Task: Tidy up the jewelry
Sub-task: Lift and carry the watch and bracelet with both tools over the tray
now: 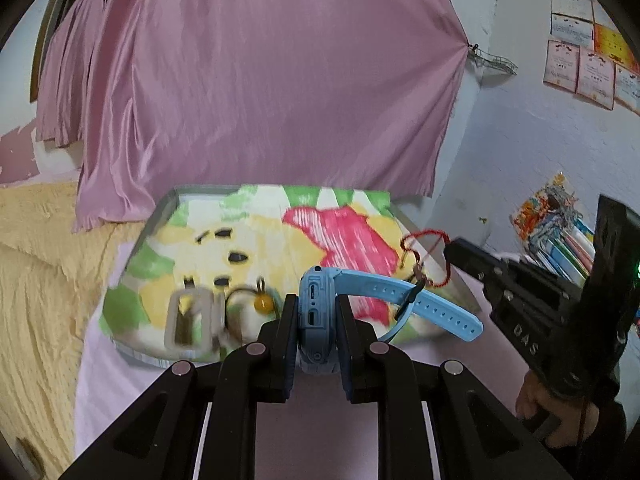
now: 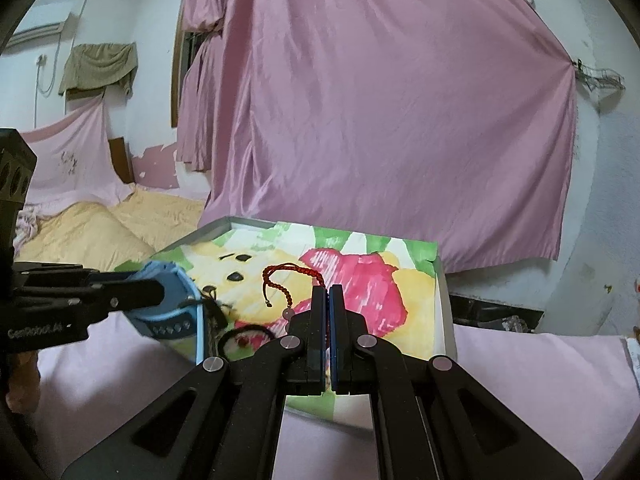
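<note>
Blue watch (image 1: 316, 312) in left tool (image 1: 318, 304), seemingly above tray (image 1: 160, 208)

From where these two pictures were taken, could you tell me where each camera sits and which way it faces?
Left wrist: on the left gripper, looking along its fingers, shut on the blue watch, over the tray; a hand shows at right.
Right wrist: on the right gripper, shut on the red bracelet, facing the same tray; no hand visible.
Shared: tray, pink curtain, each other's gripper.
</note>
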Demonstrator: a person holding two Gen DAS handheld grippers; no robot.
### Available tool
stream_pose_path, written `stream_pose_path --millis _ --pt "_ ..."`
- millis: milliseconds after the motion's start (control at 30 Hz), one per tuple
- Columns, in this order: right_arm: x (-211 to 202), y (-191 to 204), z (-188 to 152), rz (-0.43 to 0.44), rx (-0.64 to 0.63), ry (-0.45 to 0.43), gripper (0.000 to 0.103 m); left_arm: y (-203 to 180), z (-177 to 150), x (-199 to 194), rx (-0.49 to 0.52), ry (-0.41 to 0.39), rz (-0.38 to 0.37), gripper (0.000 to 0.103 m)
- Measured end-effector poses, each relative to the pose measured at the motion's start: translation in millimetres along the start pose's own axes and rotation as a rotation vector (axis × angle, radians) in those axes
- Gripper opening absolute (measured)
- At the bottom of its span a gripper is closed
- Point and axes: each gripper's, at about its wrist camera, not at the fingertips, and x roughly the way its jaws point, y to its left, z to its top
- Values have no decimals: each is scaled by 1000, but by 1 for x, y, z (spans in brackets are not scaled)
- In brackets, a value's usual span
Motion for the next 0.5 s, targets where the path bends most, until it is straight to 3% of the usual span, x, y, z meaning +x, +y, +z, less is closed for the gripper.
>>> stream_pose_path --millis 233,500 --pt "28 -10 7 -29 33 24 2 4 26 39 12 -9 73 17" --pt "63 -20 2 -55 66 111 2 3 32 77 12 71 170 17"
